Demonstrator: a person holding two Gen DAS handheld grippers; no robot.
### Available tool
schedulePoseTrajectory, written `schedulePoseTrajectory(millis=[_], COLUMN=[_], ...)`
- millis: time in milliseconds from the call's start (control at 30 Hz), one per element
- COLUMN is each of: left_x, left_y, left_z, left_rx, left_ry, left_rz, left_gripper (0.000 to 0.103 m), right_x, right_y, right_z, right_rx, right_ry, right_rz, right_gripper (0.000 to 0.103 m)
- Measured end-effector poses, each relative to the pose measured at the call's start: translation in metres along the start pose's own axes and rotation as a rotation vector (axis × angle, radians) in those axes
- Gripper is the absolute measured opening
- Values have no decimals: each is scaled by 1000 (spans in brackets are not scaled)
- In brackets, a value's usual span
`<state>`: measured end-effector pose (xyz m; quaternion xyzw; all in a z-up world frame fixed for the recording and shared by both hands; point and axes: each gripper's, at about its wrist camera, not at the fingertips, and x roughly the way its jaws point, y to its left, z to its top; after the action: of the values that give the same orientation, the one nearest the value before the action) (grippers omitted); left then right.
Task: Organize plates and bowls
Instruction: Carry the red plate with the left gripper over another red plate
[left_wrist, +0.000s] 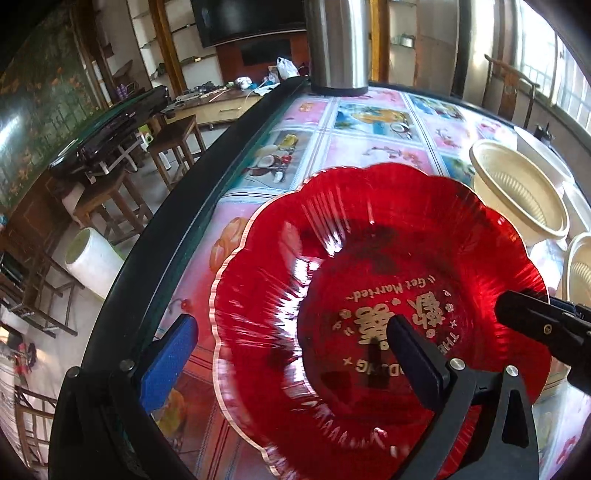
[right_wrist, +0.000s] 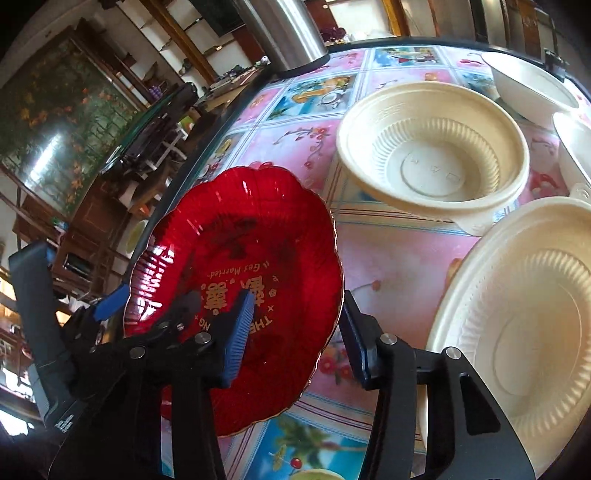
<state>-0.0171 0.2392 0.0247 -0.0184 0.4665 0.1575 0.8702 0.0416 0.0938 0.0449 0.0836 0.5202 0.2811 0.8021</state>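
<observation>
Both grippers' fingers (right_wrist: 236, 336) straddle the scalloped red translucent plastic plate (right_wrist: 240, 266) at lower left, rim between unclenched pads, readying a two-sided lift.

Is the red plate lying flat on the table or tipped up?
Tipped up. In the right wrist view the red plate stands slanted, its far rim raised above the table, with gripper fingers straddling its edges.

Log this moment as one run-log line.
stage: grasping | object: red scalloped plastic plate on patterned table | left gripper: open, astride rim | right gripper: open, astride rim | cream ribbed bowls: untouched
</observation>
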Motion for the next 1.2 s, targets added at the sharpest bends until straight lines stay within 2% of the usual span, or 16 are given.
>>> schedulePoseTrajectory(millis=[100, 167, 267, 367, 433, 500, 533, 600, 733, 1200], left_x=[3, 5, 7, 6, 4, 4, 6, 6, 0, -26], left_y=[0, 1, 6, 11, 15, 22, 23, 24, 25, 37], left_z=[-1, -2, -3, -3, -2, -2, -1, -2, -1, -9], left_rx=[-4, -22, -46, -58, -71, -98, -105, -111, -119, -153], left_ry=[24, 37, 42, 30, 24, 23, 23, 24, 6, -36], left_rz=[-31, -64, -30, -1, 17, 29, 23, 7, 24, 16], left_gripper=[101, 98, 86, 73, 52, 36, 32, 32, 30, 29], right_x=[4, 6, 9, 9, 9, 7, 5, 2, 0, -13], right_y=[4, 4, 7, 13, 18, 21, 21, 24, 39, 52], right_z=[0, 0, -1, -1, -1, -1, -1, -1, -6, -27], right_rx=[-9, -12, -39, -75, -107, -125, -128, -149, -226, -278], right_ry=[1, -2, -2, -6, -16, -35, -49, -69, -102, -139], right_rz=[-9, -17, -38, -63, -95, -121, -127, -150, -237, -265], right_gripper=[47, 34, 29, 29, 28, 28, 28, 28, 28, 28])
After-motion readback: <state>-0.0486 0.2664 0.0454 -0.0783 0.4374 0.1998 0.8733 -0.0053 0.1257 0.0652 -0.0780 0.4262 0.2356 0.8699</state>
